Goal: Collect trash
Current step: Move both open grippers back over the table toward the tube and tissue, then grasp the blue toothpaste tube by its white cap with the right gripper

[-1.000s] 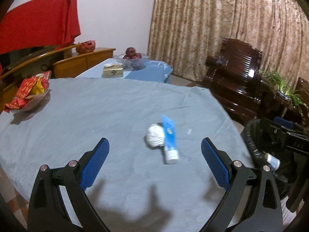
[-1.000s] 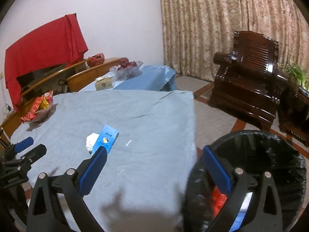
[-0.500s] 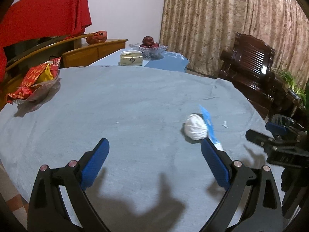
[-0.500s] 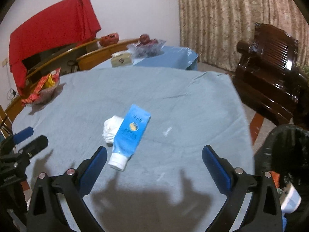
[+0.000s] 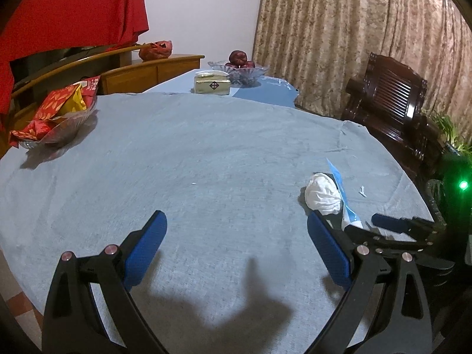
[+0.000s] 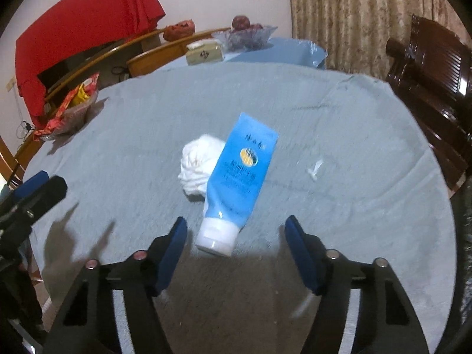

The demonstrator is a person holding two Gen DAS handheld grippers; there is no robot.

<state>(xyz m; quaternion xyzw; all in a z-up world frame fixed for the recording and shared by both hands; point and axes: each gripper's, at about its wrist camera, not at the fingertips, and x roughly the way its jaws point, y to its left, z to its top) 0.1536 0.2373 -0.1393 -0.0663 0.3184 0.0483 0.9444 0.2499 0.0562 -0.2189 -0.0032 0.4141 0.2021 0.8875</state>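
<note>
A blue tube with a white cap (image 6: 242, 171) lies on the grey-blue tablecloth (image 6: 354, 206), its cap end toward me. A crumpled white tissue ball (image 6: 197, 165) touches its left side. My right gripper (image 6: 236, 225) hangs low over the cloth, its jaws closing. The cap sits between the fingers with a gap on each side. In the left wrist view the tissue ball (image 5: 323, 194) and the tube (image 5: 339, 185), seen edge-on, lie just past the right fingertip. My left gripper (image 5: 236, 224) stands wide open over bare cloth, holding nothing.
A small white paper scrap (image 6: 314, 171) lies right of the tube. A glass bowl of red snack packets (image 5: 56, 112) sits far left. A tissue box (image 5: 211, 86) and fruit bowl (image 5: 240, 69) stand behind. A dark wooden chair (image 5: 392, 103) stands right; black bin liner (image 6: 463, 236) shows at the edge.
My right gripper swung from above the black bin to the table and sank to the tube, its jaws narrowing. The left gripper shifted left, so tissue and tube slid right in its view.
</note>
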